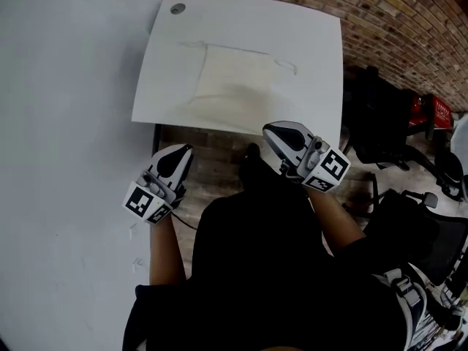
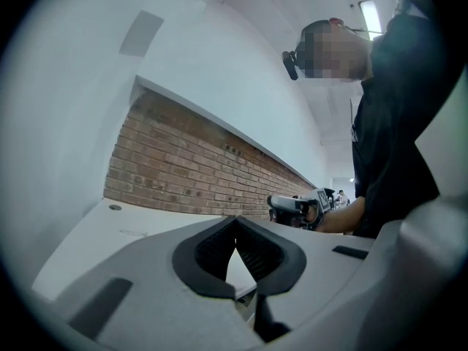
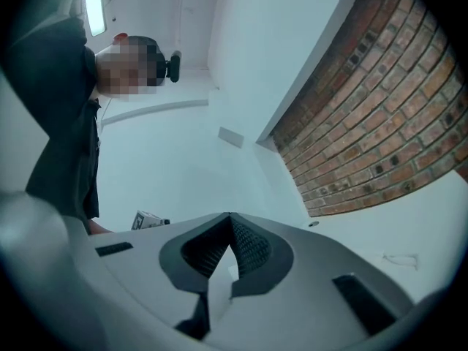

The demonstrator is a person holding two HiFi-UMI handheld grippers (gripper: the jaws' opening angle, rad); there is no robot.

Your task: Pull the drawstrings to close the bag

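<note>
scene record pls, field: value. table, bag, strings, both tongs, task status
surface: white square table
bag: flat cream fabric drawstring bag, lying mid-table, looks ungathered
strings: thin cords trailing from the bag's far corners, loose on the table
left tongs: shut, empty, short of the table's near edge
right tongs: shut, empty, at the table's near edge, short of the bag
task status: cords not yet gripped
</note>
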